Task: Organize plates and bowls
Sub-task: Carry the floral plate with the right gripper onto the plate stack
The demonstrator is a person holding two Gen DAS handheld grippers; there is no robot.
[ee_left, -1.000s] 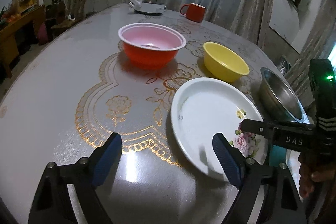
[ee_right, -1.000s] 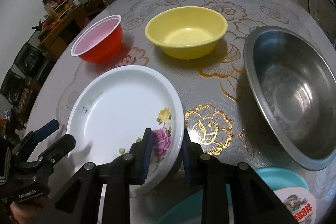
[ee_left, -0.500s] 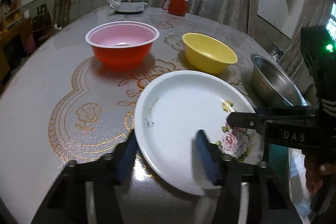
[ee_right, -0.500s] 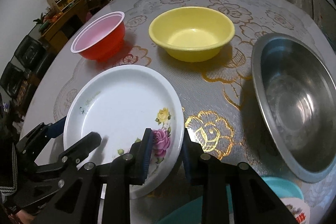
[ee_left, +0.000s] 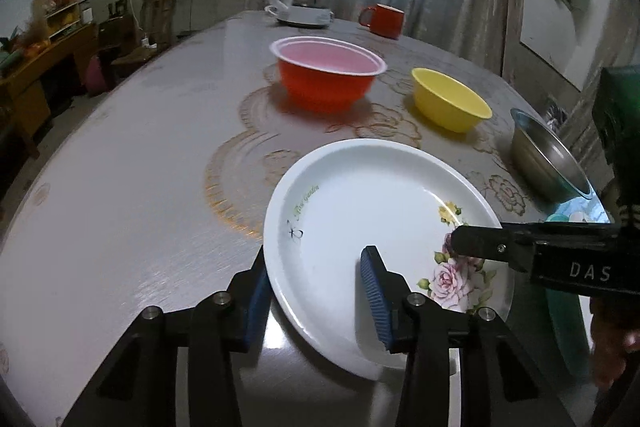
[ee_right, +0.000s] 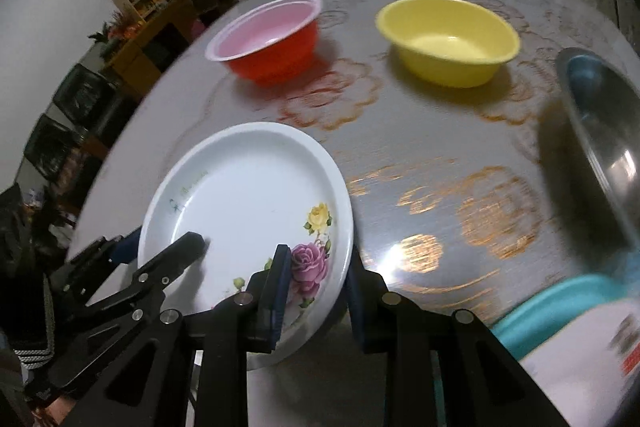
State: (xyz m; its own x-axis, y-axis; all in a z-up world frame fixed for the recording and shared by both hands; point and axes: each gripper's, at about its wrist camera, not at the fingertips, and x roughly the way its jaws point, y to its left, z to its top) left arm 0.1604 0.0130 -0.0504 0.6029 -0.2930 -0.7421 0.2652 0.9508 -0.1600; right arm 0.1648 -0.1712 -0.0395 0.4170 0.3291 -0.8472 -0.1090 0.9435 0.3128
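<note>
Lifted now, white plate [ee_left: 372, 211] — both tools, left [ee_left: 316, 291] and right [ee_right: 316, 291], pinching opposite rims.

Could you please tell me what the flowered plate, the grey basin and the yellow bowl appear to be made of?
Flowered plate: glossy white, rose decal; probably melamine or glazed ceramic, the look leaves it open.
Grey basin: likely stainless steel, with a thin rim and mirror-like reflections inside.
Yellow bowl: probably plastic or melamine, in uniform colour with a soft sheen.

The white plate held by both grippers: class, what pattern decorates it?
The white plate carries a purple-pink rose and a yellow flower near its rim; clearest in the right wrist view.
</note>
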